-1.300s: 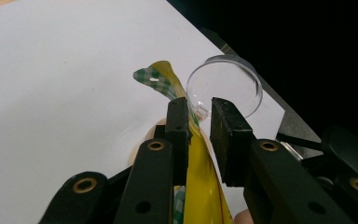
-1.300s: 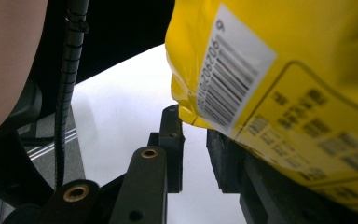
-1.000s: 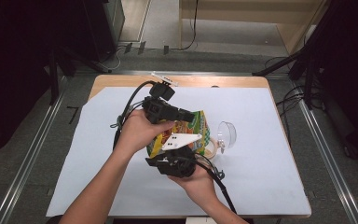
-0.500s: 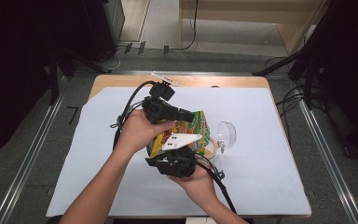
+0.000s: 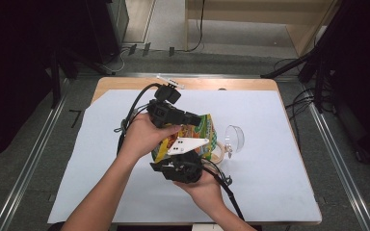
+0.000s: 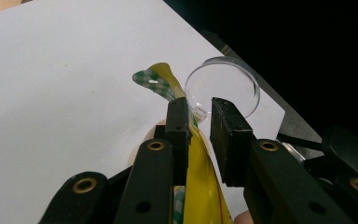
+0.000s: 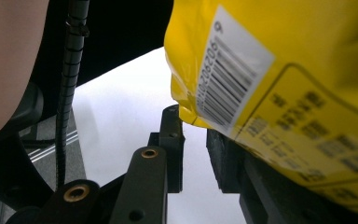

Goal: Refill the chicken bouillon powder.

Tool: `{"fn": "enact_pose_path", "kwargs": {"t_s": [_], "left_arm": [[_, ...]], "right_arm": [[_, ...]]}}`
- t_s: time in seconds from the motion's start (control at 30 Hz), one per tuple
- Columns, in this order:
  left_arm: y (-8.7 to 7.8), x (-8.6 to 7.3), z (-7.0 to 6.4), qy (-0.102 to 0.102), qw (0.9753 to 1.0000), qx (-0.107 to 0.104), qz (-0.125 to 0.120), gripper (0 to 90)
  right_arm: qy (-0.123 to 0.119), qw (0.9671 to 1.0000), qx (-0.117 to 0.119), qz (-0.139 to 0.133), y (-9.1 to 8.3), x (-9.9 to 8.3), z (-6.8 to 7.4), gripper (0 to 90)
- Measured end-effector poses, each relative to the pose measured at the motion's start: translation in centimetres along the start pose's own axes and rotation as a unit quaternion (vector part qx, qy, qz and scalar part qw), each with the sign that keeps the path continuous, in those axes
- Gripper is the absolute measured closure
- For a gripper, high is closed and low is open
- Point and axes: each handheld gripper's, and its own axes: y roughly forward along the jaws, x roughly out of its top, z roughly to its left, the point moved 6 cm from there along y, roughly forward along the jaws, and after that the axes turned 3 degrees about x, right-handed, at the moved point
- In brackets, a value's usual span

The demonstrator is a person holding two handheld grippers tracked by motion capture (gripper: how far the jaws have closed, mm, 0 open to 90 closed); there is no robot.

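We held the crinkly yellow-and-green foil snack bag (image 5: 200, 137) above a clear plastic bowl (image 5: 234, 138); left gripper (image 6: 199, 122) half-open around its top (right gripper's (image 7: 193, 154) grip unclear). Next: pinch, tear.

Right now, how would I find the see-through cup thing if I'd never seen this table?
Start at the white sheet on the table. Near its middle two grippers hold a yellow snack bag. Just right of the bag lies the clear plastic cup, tipped on its side, the one see-through thing there.
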Motion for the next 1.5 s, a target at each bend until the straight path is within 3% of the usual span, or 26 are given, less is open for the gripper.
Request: {"fn": "enact_pose_path", "kwargs": {"t_s": [1.5], "left_arm": [[0.14,0.05,-0.25,0.005,1.0,0.003,-0.003,77.7]], "right_arm": [[0.003,1.0,0.001,-0.001,-0.04,0.07,-0.01,78.4]]}}
